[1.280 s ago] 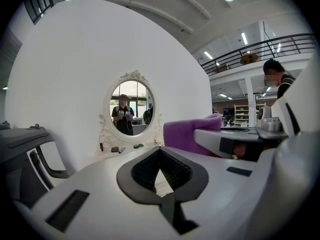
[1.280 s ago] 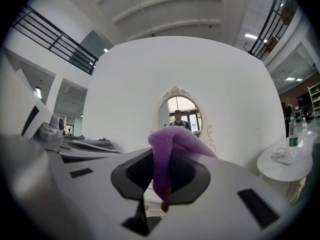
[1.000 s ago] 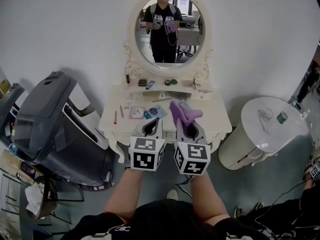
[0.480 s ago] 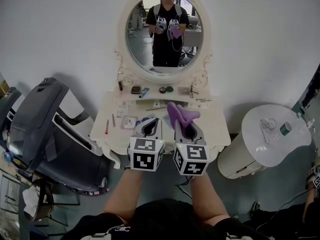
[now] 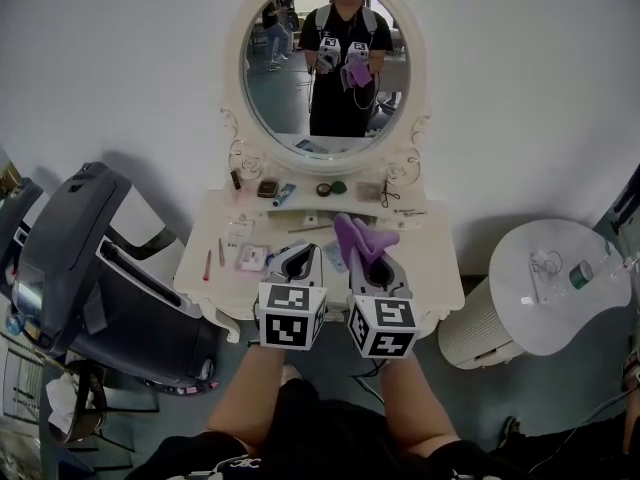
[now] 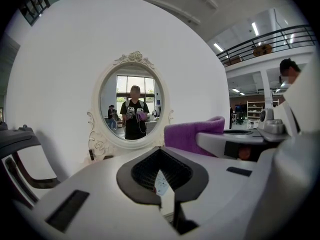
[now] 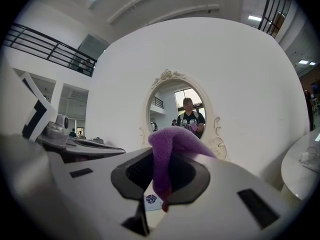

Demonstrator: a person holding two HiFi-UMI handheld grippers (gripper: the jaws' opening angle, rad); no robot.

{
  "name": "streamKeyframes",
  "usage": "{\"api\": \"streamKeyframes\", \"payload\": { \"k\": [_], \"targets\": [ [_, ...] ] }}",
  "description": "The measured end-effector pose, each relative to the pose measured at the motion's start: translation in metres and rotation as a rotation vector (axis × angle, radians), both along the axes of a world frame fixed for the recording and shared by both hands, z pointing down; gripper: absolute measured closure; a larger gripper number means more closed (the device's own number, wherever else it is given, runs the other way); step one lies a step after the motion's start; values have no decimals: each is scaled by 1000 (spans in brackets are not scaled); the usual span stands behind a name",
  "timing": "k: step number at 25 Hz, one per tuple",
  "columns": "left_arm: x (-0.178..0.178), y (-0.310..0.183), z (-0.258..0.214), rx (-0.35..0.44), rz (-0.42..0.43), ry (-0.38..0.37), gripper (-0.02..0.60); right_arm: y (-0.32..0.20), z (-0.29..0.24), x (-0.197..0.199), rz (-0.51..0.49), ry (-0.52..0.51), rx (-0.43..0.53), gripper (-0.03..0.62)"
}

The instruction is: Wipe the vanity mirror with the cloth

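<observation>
The oval vanity mirror (image 5: 325,63) in its white carved frame hangs above the white vanity table (image 5: 430,258). It also shows straight ahead in the left gripper view (image 6: 131,104) and the right gripper view (image 7: 182,111). My right gripper (image 5: 368,260) is shut on a purple cloth (image 5: 358,236) that sticks up from its jaws (image 7: 167,149). My left gripper (image 5: 302,256) is held beside it, shut with nothing in it (image 6: 161,159). Both hover over the table's front edge, well short of the glass.
Small cosmetics, pens (image 5: 208,265) and packets lie scattered over the vanity top. A large dark grey chair (image 5: 90,268) stands at the left. At the right is a white round side table (image 5: 560,308) with a bottle (image 5: 580,273) on it.
The mirror and vanity have grown larger and shifted left in the head view as the person came closer. Both grippers keep the same pose, with the cloth still held.
</observation>
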State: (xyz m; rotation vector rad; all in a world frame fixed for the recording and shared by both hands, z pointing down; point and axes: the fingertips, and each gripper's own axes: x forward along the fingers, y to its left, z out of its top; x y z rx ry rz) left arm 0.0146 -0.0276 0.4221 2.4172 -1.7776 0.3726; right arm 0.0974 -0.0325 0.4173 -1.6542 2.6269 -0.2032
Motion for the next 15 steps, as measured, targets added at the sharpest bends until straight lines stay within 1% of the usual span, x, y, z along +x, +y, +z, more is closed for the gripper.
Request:
{"api": "streamKeyframes", "payload": {
  "k": [5,10,15],
  "targets": [
    [-5,-33,1,3,-8,3,584,-30,-3,-3,-6,3,18,539],
    [-7,-74,-10,26,16,2,584,-72,-12,-6,9,-21,27,539],
    [-16,-116,-20,37,23,9,584,-113,-23,-17,6,-6,41,539]
  ]
}}
